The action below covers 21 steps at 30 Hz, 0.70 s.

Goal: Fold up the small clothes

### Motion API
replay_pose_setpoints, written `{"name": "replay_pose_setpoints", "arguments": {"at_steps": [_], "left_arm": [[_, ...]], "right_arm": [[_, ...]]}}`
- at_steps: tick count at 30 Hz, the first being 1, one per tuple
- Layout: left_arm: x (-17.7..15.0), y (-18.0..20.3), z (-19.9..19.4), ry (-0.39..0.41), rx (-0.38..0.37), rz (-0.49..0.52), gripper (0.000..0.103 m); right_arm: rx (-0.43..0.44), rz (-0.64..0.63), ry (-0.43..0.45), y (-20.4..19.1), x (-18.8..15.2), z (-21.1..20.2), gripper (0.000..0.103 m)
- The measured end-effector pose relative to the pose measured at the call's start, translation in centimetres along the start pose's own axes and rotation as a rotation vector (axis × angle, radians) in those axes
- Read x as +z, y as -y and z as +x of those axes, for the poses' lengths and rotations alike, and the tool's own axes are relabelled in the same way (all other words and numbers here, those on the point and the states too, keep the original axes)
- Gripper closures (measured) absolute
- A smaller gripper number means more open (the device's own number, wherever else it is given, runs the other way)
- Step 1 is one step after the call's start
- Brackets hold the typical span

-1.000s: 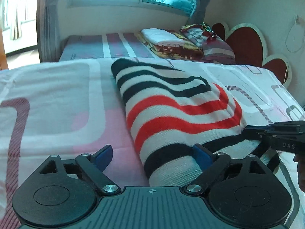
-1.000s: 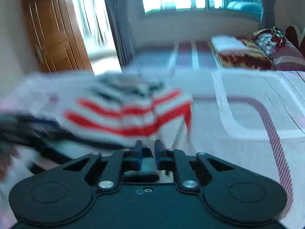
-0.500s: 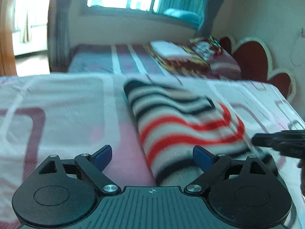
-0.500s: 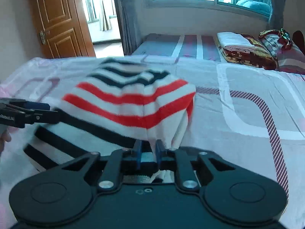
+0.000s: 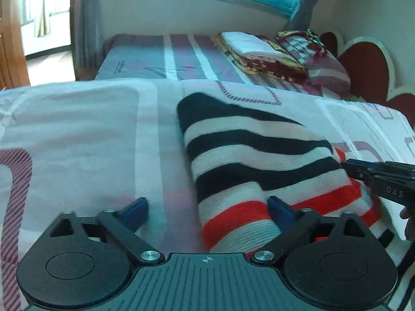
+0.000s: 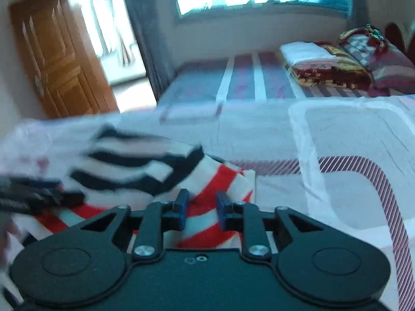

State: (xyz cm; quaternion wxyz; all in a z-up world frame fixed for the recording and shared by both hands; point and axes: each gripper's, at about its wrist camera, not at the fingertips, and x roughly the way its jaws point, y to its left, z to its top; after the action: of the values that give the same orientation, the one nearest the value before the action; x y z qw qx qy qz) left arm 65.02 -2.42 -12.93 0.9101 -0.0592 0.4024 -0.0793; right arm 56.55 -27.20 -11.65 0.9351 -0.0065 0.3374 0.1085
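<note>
Lying folded at the centre of the pink-and-white patterned bed, the black, white and red striped knit garment sat between the wide-open left tongs and under the part-open, empty right tongs, so a careless withdrawal could have snagged and undone the fold.

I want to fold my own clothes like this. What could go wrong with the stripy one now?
The striped garment lies folded on the bedsheet, but both grippers are open. The left gripper sits right at the fold and could drag it loose. The right gripper is over a corner and might snag it when pulling away.
</note>
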Motion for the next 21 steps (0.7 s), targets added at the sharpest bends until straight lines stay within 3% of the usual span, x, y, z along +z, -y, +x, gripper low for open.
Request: {"name": "replay_pose_setpoints", "arguments": {"at_steps": [3,5,7,8,11,13,15,17,19,21], "left_arm": [[0.1,0.0,-0.6,0.002,-0.003,0.005,0.004],[0.1,-0.1,-2.0,0.036,-0.012,0.034,0.004],[0.0,-0.4,-2.7,0.036,-0.040,0.027,0.004],[-0.1,-0.3,-2.6,0.033,-0.045,0.027,0.004],[-0.3,0.0,-2.0,0.011,-0.049,0.025,0.004],[-0.6,0.2,-1.8,0.005,-0.052,0.023,0.004],[-0.9,0.3,-1.8,0.005,-0.055,0.021,0.004],[-1.0,0.4,-1.8,0.004,-0.055,0.016,0.004],[-1.2,0.5,-1.8,0.003,-0.054,0.012,0.004],[-1.4,0.6,-1.8,-0.001,-0.046,0.019,0.004]], "right_arm": [[-0.002,-0.007,-0.006,0.2,0.3,0.1,0.082],[0.008,0.045,0.031,0.6,0.4,-2.0,0.076],[0.025,0.126,0.075,1.5,0.1,-4.1,0.043],[0.041,0.157,0.056,2.0,0.0,-4.2,0.043],[0.107,0.220,-0.042,2.5,-0.5,-2.9,0.050],[0.117,0.181,-0.030,1.6,-0.4,-2.4,0.068],[0.101,0.079,0.014,0.4,-0.1,-2.4,0.080],[0.090,-0.008,0.053,-0.4,-0.1,-2.7,0.086],[0.042,-0.047,0.029,0.2,0.0,-1.4,0.090],[0.058,0.020,0.017,2.2,-0.6,-0.5,0.091]]}}
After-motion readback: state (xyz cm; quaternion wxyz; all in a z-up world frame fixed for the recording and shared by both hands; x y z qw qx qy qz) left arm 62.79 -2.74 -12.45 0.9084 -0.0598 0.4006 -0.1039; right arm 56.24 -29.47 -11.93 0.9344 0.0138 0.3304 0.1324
